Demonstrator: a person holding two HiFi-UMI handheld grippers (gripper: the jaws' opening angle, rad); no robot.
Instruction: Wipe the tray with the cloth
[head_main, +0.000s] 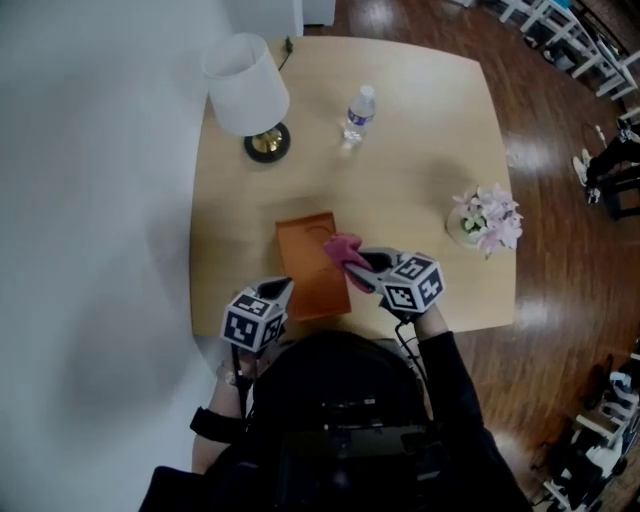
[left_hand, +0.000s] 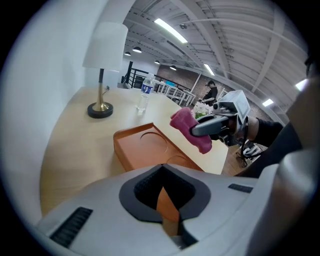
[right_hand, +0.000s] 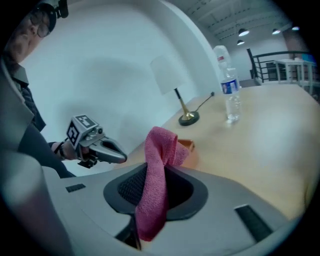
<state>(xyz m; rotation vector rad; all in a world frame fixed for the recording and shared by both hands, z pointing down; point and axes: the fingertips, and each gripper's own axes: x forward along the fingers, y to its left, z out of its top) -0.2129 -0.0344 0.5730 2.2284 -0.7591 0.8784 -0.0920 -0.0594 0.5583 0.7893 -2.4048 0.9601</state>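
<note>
Head view: your left tongs (head_main: 284, 289) pinch the near corner of the tray (head_main: 310, 262), and your right tongs (head_main: 360, 263) hold the cloth (head_main: 341, 247) above its right edge.

Left gripper view: the jaws are closed on the tray rim.

Right gripper view: the jaws are clamped on the cloth.

Wiping looks unstarted, so lower the cloth onto the tray.

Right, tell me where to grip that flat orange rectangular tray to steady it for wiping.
Grip the flat orange rectangular tray by its thin raised rim at the near-left corner, coming in low from the person's side. It lies flat, so only the rim fits between jaws, and that corner is clear of the pink cloth. The left tool looks clamped there.
</note>
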